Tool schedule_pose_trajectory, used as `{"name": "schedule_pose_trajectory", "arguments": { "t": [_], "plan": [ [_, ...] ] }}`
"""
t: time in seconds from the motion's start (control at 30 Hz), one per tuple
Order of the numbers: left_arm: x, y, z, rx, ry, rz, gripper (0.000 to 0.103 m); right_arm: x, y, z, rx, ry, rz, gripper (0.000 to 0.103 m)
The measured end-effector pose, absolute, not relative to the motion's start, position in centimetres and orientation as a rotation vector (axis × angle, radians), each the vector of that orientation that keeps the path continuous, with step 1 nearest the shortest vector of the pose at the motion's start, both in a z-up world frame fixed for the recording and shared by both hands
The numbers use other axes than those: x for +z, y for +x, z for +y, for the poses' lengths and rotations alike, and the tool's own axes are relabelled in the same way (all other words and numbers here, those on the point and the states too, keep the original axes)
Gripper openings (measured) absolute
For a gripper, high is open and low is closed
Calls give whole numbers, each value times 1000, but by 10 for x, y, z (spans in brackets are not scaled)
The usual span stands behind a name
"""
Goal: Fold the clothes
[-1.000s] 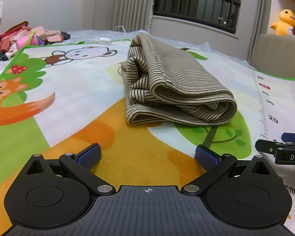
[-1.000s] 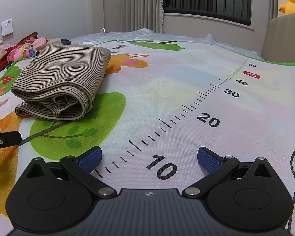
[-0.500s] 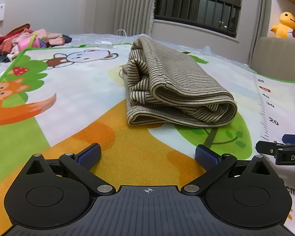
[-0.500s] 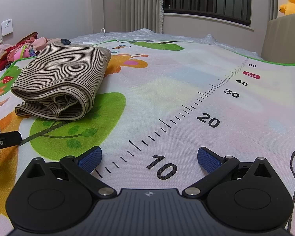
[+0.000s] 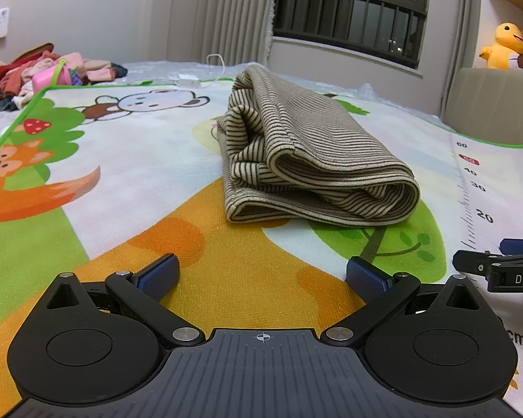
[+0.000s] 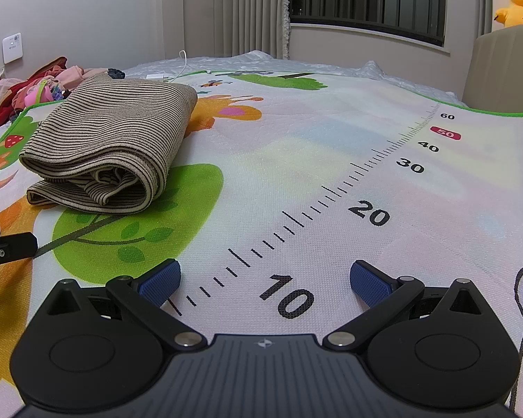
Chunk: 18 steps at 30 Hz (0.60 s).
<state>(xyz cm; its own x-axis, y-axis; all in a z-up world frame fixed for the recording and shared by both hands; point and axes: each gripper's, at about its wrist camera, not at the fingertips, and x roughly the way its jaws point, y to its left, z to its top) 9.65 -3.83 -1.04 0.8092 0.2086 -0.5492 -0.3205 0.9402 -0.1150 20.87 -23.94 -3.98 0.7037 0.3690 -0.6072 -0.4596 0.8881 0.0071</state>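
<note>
My left gripper [image 5: 262, 271] is sitting low over the play mat [image 5: 129, 160] with its blue pads [image 5: 158, 275] spread wide and nothing between them; they are framing a patch of the orange print. My right gripper [image 6: 265, 278] is likewise spread apart and holding nothing, hovering over the printed ruler [image 6: 334, 191] beside the "10" mark. I am seeing the tip of the right gripper poking in at the right edge of the left wrist view, so the two are lying near each other, side by side.

The folded striped garment [image 5: 310, 160] is lying on the mat ahead of my left gripper, well apart from the pads, its rolled fold facing me and partly covering the green tree print. From the right wrist camera the same garment [image 6: 111, 146] is showing off to the left, clear of that gripper.

A pile of unfolded clothes [image 5: 42, 73] in reds and pinks is lying past the far left corner of the mat, against the wall. A white charger with its cable [image 5: 188, 78] is resting just beyond the mat's far edge. A yellow plush toy [image 5: 503, 47] is perching up at the right, behind a beige upholstered piece [image 5: 491, 104].
</note>
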Motion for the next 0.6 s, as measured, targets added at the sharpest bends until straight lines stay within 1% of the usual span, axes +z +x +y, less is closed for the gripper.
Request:
{"name": "schedule_pose_trajectory", "arguments": {
  "t": [0.6],
  "plan": [
    [-11,95,-38,282,-209,557,103,-40,209,-239,463,-149,641,103]
  ]
}}
